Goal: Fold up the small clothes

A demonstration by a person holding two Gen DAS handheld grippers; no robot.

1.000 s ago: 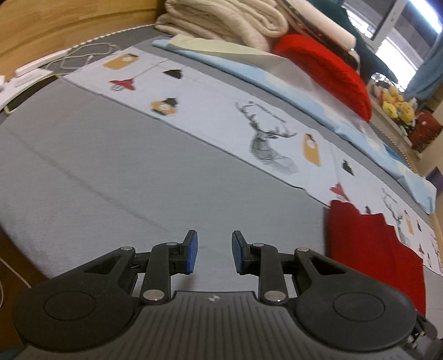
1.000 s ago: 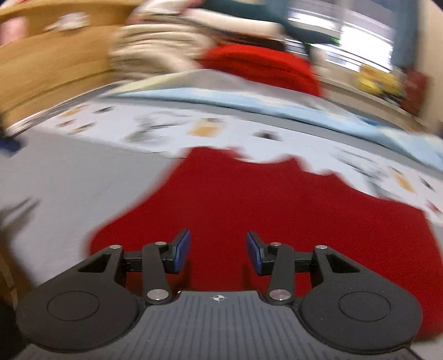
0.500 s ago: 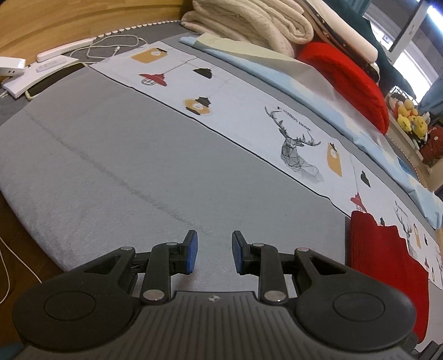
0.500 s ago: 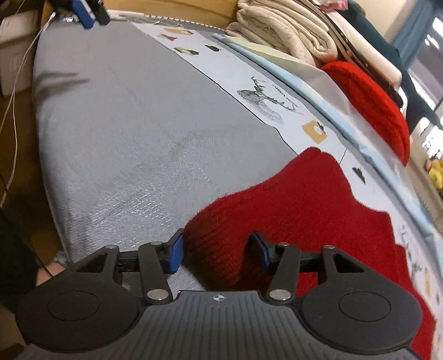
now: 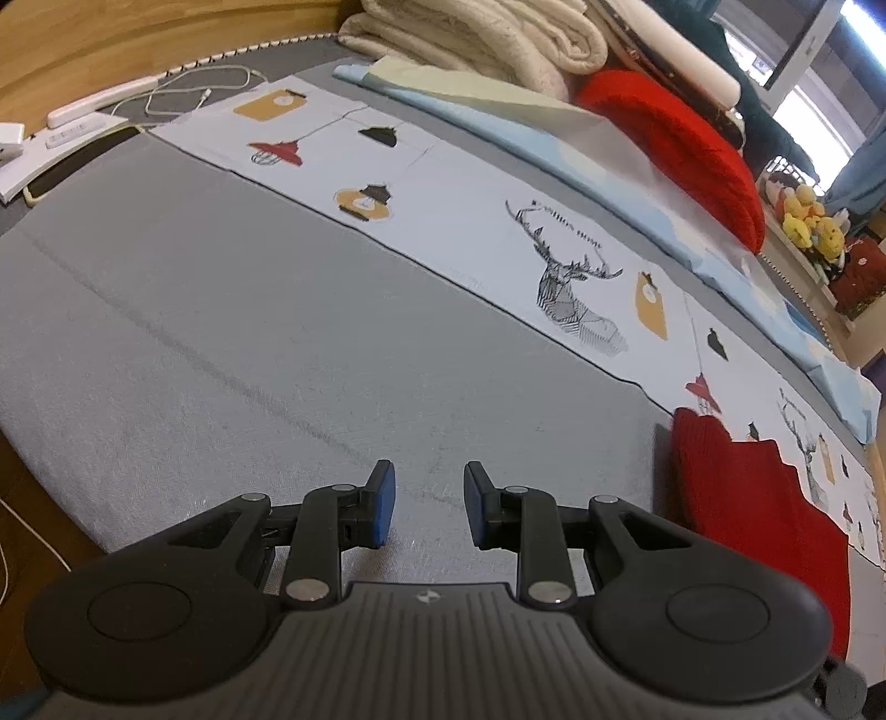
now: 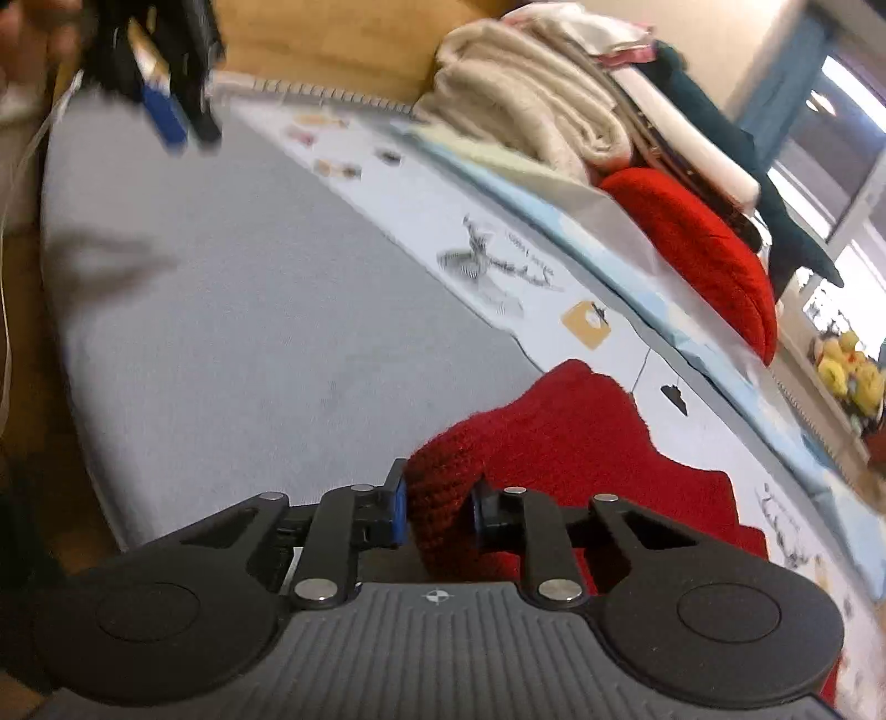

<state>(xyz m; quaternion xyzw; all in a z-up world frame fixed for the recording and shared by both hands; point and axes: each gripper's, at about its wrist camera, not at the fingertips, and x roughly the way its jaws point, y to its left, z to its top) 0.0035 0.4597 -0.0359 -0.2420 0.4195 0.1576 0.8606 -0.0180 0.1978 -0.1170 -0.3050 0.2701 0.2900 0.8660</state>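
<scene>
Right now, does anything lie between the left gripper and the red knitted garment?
Nothing visible does. Only bare grey bed cover lies between the left gripper, whose jaws are empty, and the red knitted garment. The right gripper is closing on its near corner.

A wide grey bed surface fills the foreground, with a printed white cloth strip running across it. A wooden headboard rises behind. Folded cream blankets pile at the far end, and bright daylight pours through a window.
</scene>
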